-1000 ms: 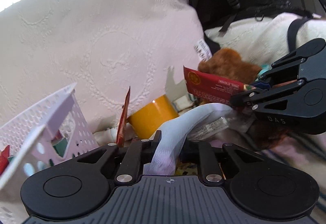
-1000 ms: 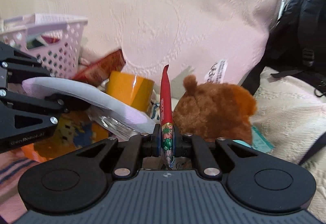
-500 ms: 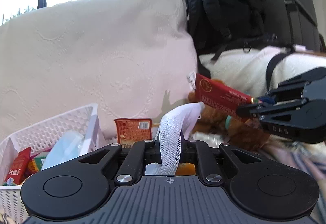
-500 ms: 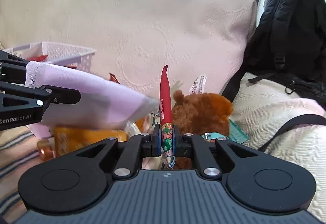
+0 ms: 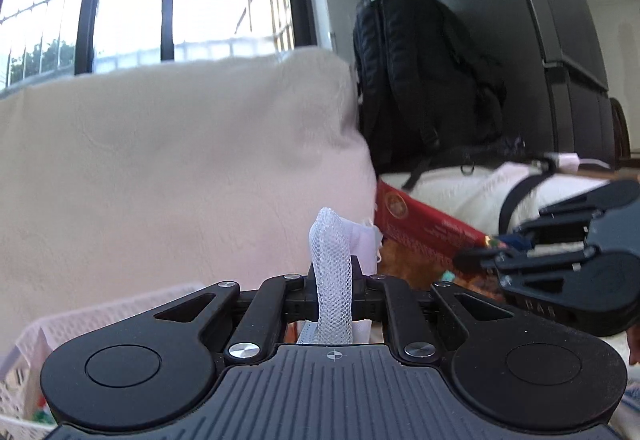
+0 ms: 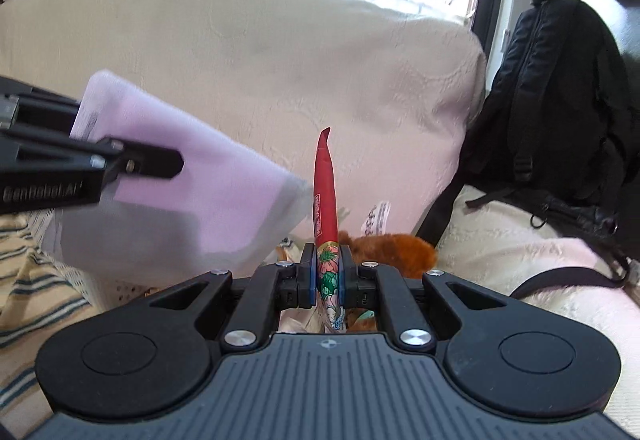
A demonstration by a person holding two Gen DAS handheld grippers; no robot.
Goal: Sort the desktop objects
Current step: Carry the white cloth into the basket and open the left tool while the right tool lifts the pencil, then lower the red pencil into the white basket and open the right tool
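My left gripper (image 5: 331, 294) is shut on a white mesh pouch (image 5: 330, 260), which stands up between its fingers. In the right wrist view the same pouch (image 6: 200, 208) hangs as a broad pale sheet from the left gripper (image 6: 160, 162) at the left edge. My right gripper (image 6: 327, 274) is shut on a thin red snack packet (image 6: 325, 184) with a flowered lower end, held edge-on and upright. In the left wrist view that red packet (image 5: 420, 226) sticks out leftward from the right gripper (image 5: 476, 260). Both grippers are raised, side by side, in front of a cream pillow (image 5: 180, 160).
A white perforated basket (image 5: 120, 306) sits low at the left, below my left gripper. A brown plush toy (image 6: 400, 248) lies beyond the right gripper. A black backpack (image 6: 560, 100) leans at the right on a cream quilt (image 6: 500, 236). Striped cloth (image 6: 24, 280) lies at the left.
Both grippers have risen with the pouch and the red packet still in them. The yellow tape roll, the plush toy and the basket have dropped low or out of view.
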